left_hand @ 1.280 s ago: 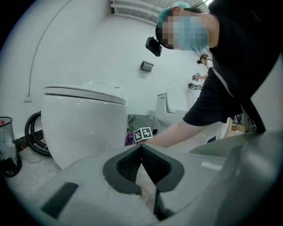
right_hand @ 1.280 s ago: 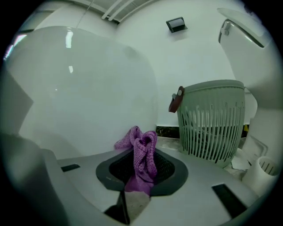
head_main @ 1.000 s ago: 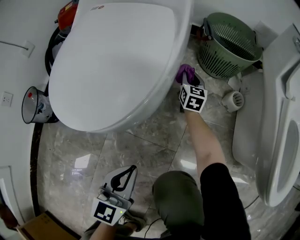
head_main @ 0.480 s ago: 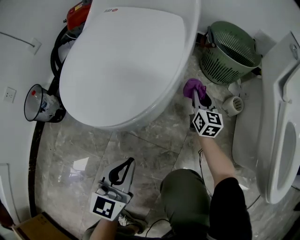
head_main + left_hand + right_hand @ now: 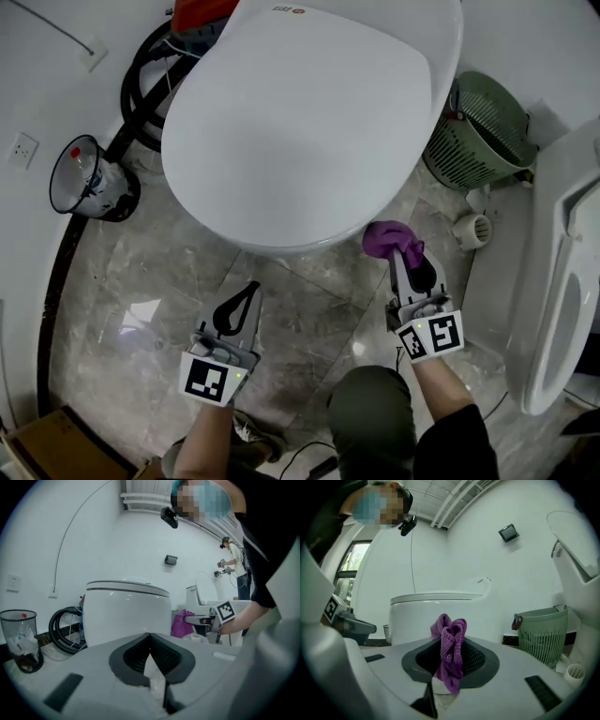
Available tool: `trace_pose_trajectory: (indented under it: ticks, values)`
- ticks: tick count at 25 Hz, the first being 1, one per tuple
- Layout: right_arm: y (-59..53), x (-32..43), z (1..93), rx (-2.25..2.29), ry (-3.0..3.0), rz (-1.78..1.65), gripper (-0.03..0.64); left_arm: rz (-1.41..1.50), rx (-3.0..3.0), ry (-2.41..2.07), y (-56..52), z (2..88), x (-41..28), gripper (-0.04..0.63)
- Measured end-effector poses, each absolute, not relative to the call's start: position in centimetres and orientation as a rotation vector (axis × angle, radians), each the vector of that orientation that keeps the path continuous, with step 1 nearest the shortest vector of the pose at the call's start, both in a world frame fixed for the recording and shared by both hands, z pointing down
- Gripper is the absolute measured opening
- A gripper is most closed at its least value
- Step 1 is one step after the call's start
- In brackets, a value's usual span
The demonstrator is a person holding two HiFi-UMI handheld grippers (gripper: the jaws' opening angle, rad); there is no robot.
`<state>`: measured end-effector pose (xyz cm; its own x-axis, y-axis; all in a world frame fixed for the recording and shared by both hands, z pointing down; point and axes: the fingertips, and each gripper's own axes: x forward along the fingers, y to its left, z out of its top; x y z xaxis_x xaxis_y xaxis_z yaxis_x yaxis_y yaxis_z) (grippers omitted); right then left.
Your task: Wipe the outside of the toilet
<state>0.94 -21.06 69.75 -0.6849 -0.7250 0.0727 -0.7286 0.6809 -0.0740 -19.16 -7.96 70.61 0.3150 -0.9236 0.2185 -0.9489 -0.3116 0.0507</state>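
Observation:
A white toilet with its lid down fills the top of the head view; its bowl front also shows in the left gripper view and the right gripper view. My right gripper is shut on a purple cloth, held just off the bowl's front right side, apart from it. The cloth hangs bunched between the jaws. My left gripper is shut with nothing in it, low over the floor in front of the bowl.
A green mesh basket stands right of the toilet, a small white cup on the floor beside it. A second white fixture runs along the right edge. A clear bin and black hose sit at left. My knee is below.
My right gripper has drawn back with the purple cloth from beside the bowl toward me. The view has shifted, so the toilet sits higher and further right.

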Motion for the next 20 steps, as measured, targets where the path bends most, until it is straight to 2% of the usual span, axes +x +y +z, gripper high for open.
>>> trace_pose_trajectory:
  ticks: [5,12,20]
  values:
    - [-17.3,-1.7,65.8,1.084,-2.865,0.172,0.086,0.241,2.308,-1.744,-5.8,71.3,-21.1,0.002]
    - [-14.5,-3.2,60.5,1.101,-2.823,0.296,0.086,0.360,2.184,-1.750,-0.5,70.5,-24.9,0.002]
    - [-10.9,-5.5,52.3,1.002,-2.816,0.315,0.086,0.202,2.001,-1.897,5.9,63.9,-27.1,0.002]
